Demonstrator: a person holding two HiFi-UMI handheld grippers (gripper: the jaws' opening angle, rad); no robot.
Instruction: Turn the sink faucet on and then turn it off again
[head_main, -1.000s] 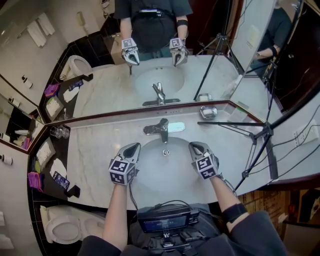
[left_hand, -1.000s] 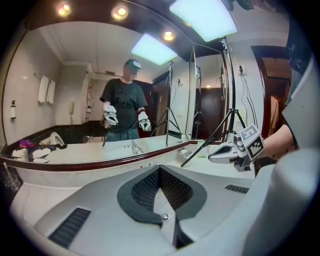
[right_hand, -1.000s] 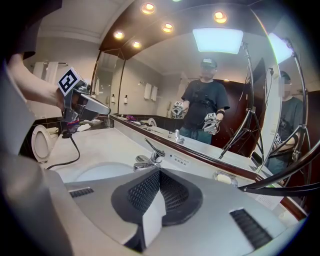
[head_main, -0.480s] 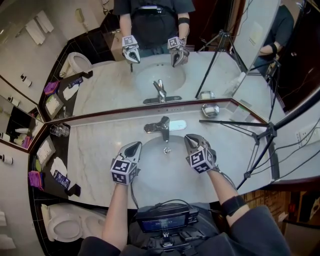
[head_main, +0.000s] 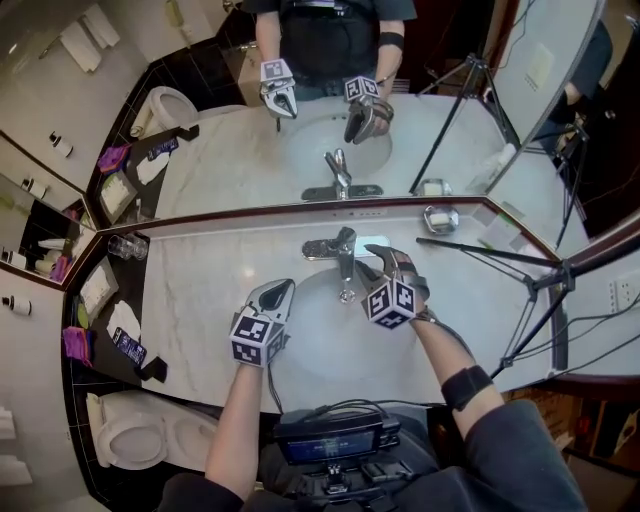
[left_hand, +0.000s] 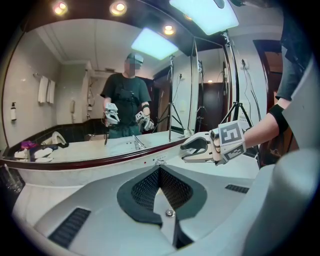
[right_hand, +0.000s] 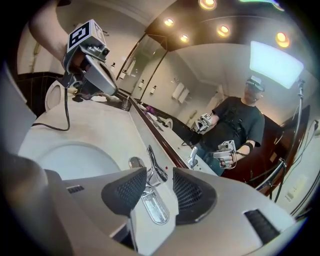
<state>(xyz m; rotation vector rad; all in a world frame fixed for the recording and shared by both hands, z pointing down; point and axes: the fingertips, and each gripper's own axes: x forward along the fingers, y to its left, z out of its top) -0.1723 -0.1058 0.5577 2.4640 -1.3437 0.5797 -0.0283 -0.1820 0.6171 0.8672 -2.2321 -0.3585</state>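
Note:
The chrome faucet (head_main: 343, 250) stands at the back of the white sink basin (head_main: 318, 352), its lever lying flat; no water shows. My right gripper (head_main: 378, 258) is just right of the faucet, rolled on its side. Its jaws have just been opening. In the right gripper view they stand apart (right_hand: 159, 175), and the faucet (right_hand: 154, 169) shows in the gap just beyond the pads, untouched. My left gripper (head_main: 283, 288) hovers over the basin's left side, shut on nothing. In the left gripper view its pads meet (left_hand: 160, 169), and the right gripper (left_hand: 202, 148) is ahead to the right.
A mirror runs along the back of the marble counter (head_main: 200, 290). A soap dish (head_main: 440, 218) and black tripod legs (head_main: 535, 280) stand at the right. Glasses (head_main: 128, 246) and a black shelf of toiletries (head_main: 105, 335) are at the left, with a toilet (head_main: 125, 440) below.
My right gripper has moved left and away from me to the faucet, rolled on its side, and opened its jaws. The left gripper has stayed over the basin, shut.

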